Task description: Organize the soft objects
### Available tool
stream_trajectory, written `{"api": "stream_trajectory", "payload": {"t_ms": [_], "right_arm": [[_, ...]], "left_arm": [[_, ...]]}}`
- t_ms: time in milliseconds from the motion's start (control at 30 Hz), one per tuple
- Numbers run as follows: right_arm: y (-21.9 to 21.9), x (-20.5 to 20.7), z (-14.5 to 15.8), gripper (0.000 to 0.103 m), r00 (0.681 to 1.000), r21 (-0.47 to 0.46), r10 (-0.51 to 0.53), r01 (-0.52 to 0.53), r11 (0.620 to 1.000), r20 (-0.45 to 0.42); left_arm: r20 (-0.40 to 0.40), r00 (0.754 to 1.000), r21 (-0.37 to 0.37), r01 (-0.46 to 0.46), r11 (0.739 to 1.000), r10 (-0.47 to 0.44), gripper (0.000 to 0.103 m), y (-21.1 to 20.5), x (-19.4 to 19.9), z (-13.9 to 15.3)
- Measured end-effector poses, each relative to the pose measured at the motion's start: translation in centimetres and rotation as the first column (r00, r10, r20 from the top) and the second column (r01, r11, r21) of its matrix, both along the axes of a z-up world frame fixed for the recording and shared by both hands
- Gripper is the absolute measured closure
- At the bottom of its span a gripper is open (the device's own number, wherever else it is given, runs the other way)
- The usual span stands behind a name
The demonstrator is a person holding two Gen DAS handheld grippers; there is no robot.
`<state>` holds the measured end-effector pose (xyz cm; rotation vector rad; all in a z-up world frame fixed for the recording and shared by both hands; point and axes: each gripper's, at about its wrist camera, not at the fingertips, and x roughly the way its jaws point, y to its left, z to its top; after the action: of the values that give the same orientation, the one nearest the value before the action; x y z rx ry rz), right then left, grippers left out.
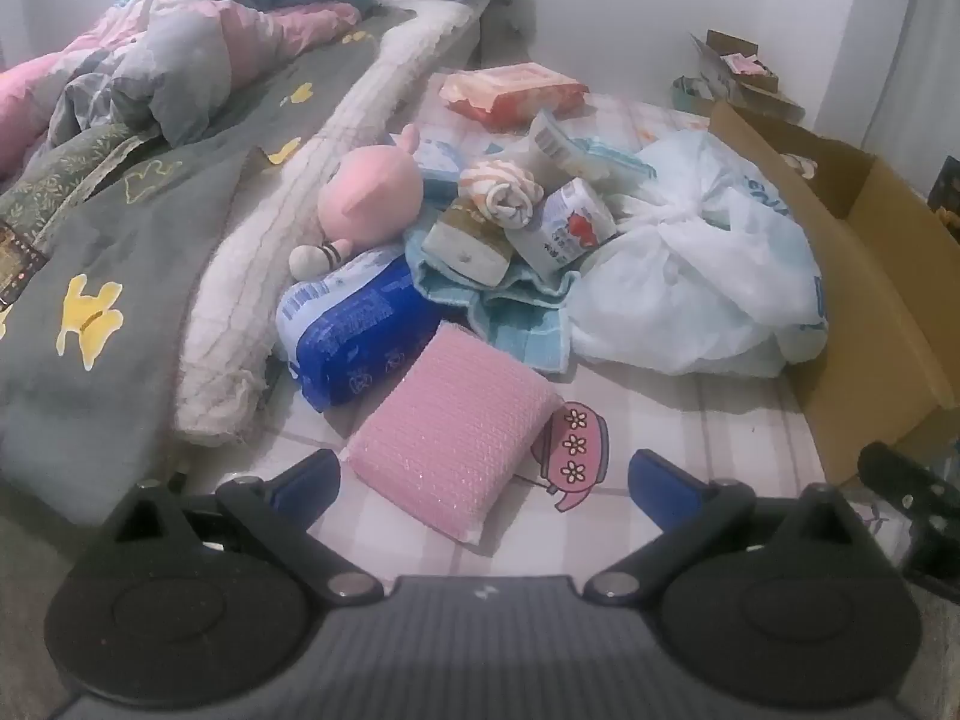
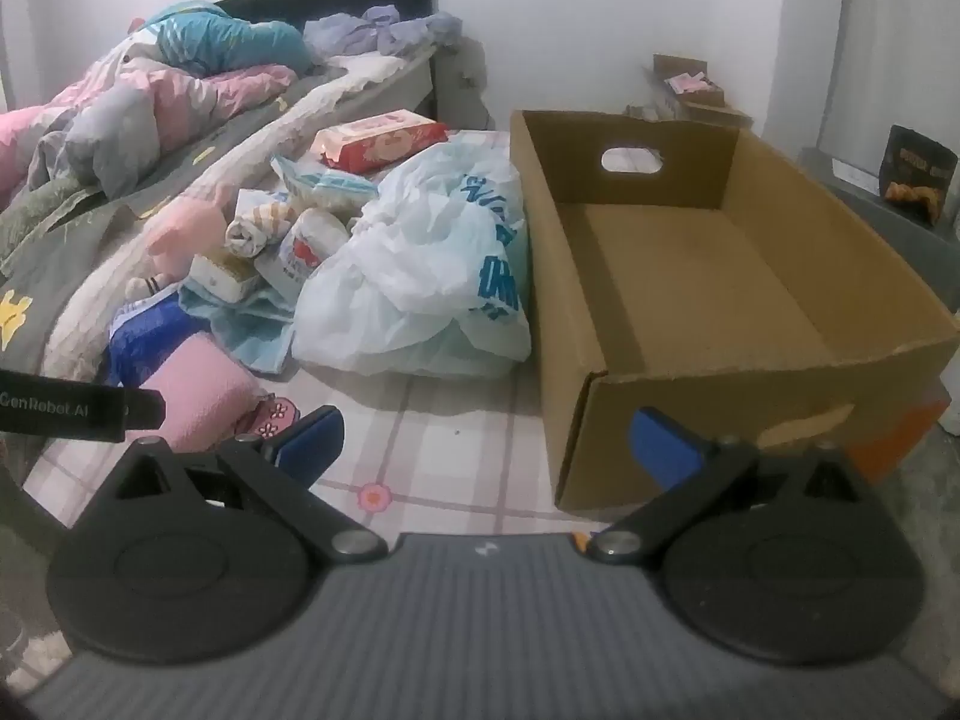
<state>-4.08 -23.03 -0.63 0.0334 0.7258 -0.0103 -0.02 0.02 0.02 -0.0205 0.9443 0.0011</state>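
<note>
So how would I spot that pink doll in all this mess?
Start at the big cardboard box; left of it sits a white plastic bag, then a heap of packets. The pink plush doll lies at the heap's far left, against the bedding, the only thing with a round head.

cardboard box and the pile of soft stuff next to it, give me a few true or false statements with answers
1. The brown cardboard box holds no items. True.
2. The pink textured sponge pad is clamped in the left gripper. False: it lies on the checked sheet ahead of the open fingers, ungripped.
3. The white crumpled plastic bag lies right beside the box's left wall. True.
4. The pink plush toy is inside the box. False: it rests in the pile, by the blue plastic pack.
5. The right gripper holds a rolled striped cloth. False: it is open and holds nothing; the cloth sits on top of the pile.
</note>
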Motion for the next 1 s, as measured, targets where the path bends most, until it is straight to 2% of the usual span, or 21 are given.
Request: {"api": "stream_trajectory", "payload": {"t_ms": [367,1000], "right_arm": [[0.0,0.6,0.7,0.001,1.000,0.007,0.003,-0.003,1.000,-0.010],[-0.5,0.5,1.3,0.001,0.999,-0.002,-0.042,0.042,0.999,0.002]], "left_arm": [[-0.011,0.999,0.001,0.033,0.999,-0.033,0.001,-0.5,0.5,0.4],[0.030,0.997,0.004,0.073,0.997,-0.073,0.001,-1.6,0.3,0.7]]}}
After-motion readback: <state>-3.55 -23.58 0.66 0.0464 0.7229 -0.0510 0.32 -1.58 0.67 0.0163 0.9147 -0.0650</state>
